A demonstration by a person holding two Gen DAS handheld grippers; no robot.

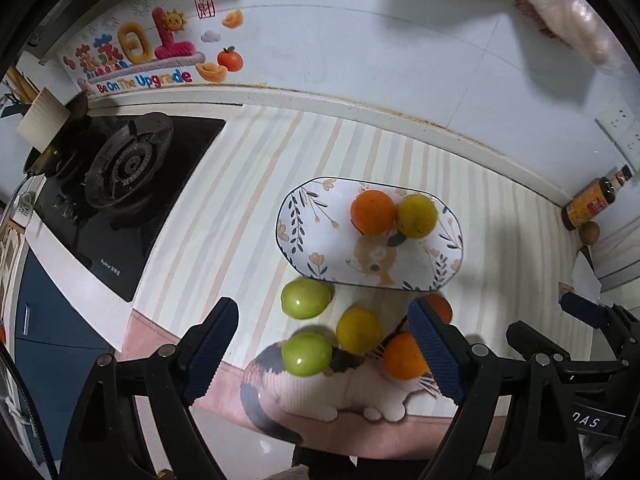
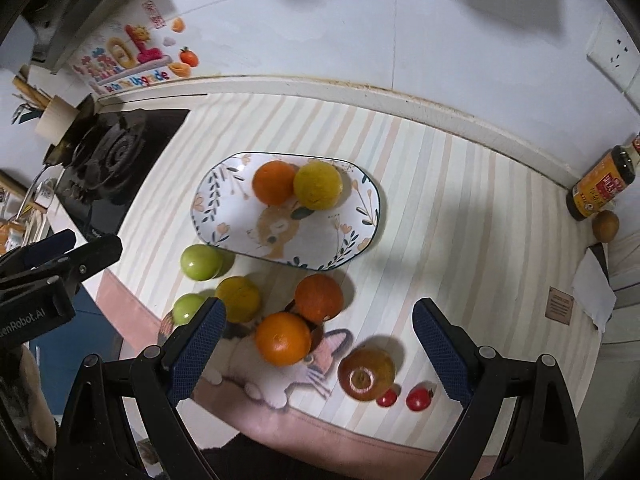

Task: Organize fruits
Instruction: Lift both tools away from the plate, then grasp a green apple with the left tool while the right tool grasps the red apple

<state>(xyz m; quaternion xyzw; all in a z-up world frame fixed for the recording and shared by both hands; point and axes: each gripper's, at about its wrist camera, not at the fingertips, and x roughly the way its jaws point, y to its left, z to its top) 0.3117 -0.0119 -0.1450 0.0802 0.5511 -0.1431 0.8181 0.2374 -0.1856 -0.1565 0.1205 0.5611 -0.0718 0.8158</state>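
An oval flowered plate (image 1: pixel 320 236) (image 2: pixel 236 216) on the striped mat holds an orange (image 1: pixel 373 211) (image 2: pixel 274 182) touching a yellow fruit (image 1: pixel 417 216) (image 2: pixel 318 185). In front of the plate lie two green fruits (image 2: pixel 200 262) (image 2: pixel 187 309), a yellow one (image 2: pixel 238 298), two oranges (image 2: pixel 319 298) (image 2: pixel 283 338), an amber round fruit (image 2: pixel 366 376) and two cherry tomatoes (image 2: pixel 418 398). My left gripper (image 1: pixel 322 304) hangs open high above the green fruits (image 1: pixel 306 298) and holds nothing. My right gripper (image 2: pixel 319 304) is also open and empty, above the loose oranges.
A gas stove (image 1: pixel 128 164) sits left of the mat, with a utensil holder (image 1: pixel 42 120) behind it. A sauce bottle (image 2: pixel 602 184) and a brown fruit (image 2: pixel 606 226) stand in the far right corner. The counter's front edge runs just below the fruits.
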